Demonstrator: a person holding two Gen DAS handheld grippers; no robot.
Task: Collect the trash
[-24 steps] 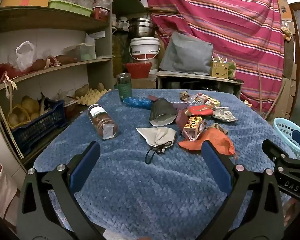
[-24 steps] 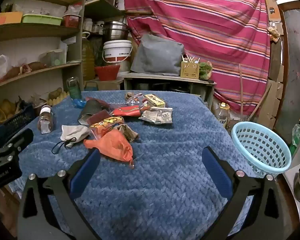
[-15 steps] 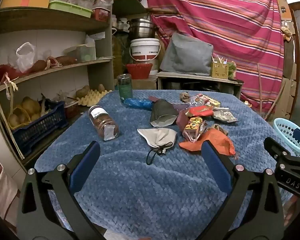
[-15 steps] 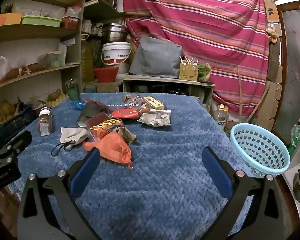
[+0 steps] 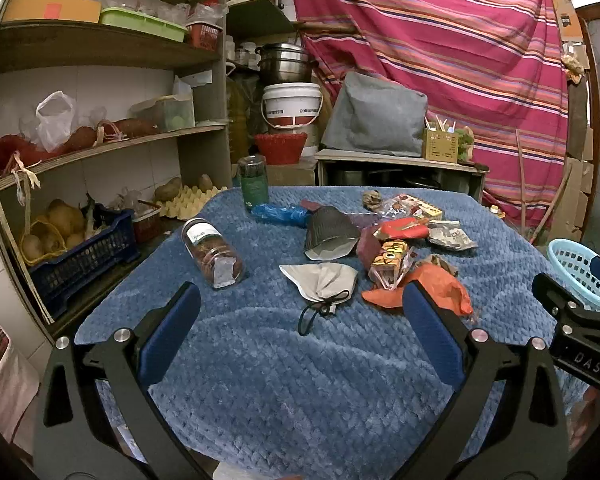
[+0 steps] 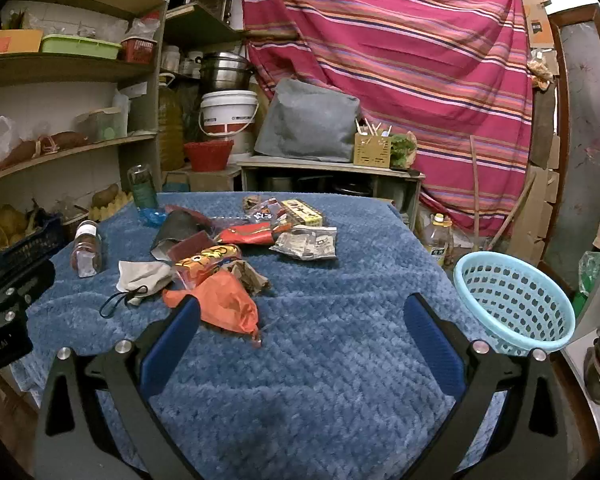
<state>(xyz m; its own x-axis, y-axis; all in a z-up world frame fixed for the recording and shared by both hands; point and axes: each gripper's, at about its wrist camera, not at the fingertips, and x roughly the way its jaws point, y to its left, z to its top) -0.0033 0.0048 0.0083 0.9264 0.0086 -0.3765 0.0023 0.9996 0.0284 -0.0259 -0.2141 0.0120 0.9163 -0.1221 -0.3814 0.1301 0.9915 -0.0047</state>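
A blue blanket-covered table (image 6: 340, 360) spread beneath both grippers. The pale blue basket (image 6: 512, 300) sat at the table's edge, ahead and right of the right gripper (image 6: 300, 332), holding nothing visible. A trash pile (image 6: 236, 248) lay ahead and left of it; the orange bag (image 6: 224, 304) was nearest. The left gripper (image 5: 300, 320) faced a grey pouch (image 5: 324, 280). Both grippers were wide open, empty. Collection seemingly hadn't begun; next likely meant reaching forward to pinch the bag.

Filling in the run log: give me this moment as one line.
left gripper: open, empty | right gripper: open, empty | trash pile: on blue cloth | basket: right edge
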